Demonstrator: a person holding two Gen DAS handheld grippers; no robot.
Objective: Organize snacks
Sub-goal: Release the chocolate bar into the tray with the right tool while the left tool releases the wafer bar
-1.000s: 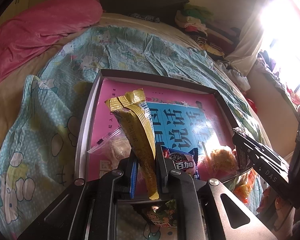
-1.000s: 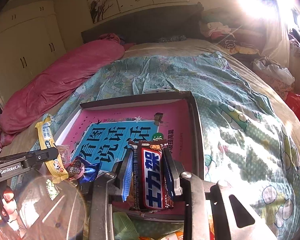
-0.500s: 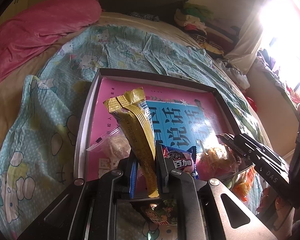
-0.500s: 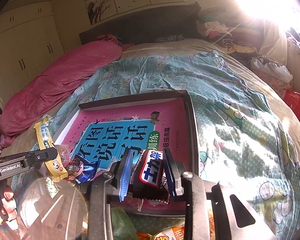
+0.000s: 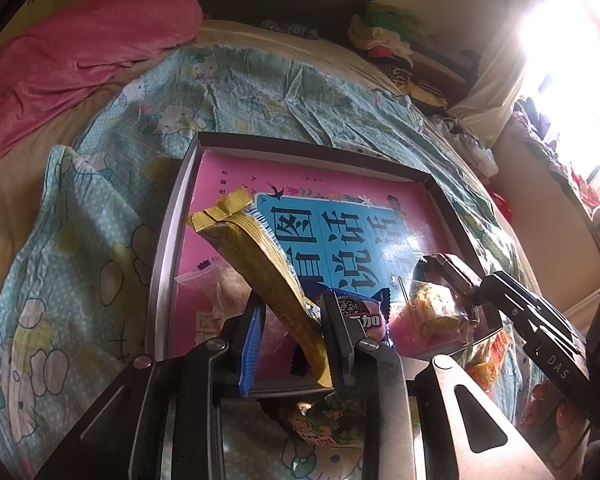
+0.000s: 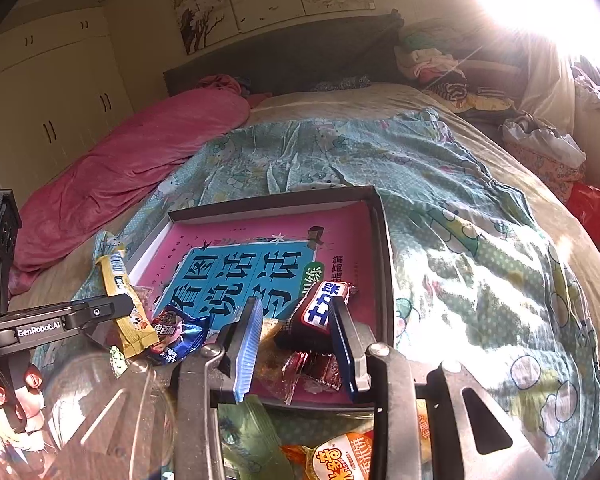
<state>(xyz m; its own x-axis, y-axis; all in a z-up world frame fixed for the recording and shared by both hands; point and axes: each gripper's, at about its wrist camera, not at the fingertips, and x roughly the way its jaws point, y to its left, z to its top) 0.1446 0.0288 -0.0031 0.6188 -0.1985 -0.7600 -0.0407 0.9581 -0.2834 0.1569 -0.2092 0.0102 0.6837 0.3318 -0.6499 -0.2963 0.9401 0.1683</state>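
A shallow grey box lined with a pink and blue book cover lies on the bed. My left gripper has its jaws apart, with a long yellow snack stick leaning between them against the right finger. A blue cookie packet and a clear bag of orange snacks lie in the box. My right gripper is open. A dark chocolate bar rests loose against its right finger, tilted into the box. The yellow stick also shows in the right wrist view.
A pink quilt lies at the back left of the bed. A teal cartoon sheet surrounds the box. Loose snack packets lie on the near side of the box. Clothes are piled at the back right.
Both grippers have opened. The chocolate bar tipped over from upright and dropped toward the box. The yellow stick now leans loose between the left fingers.
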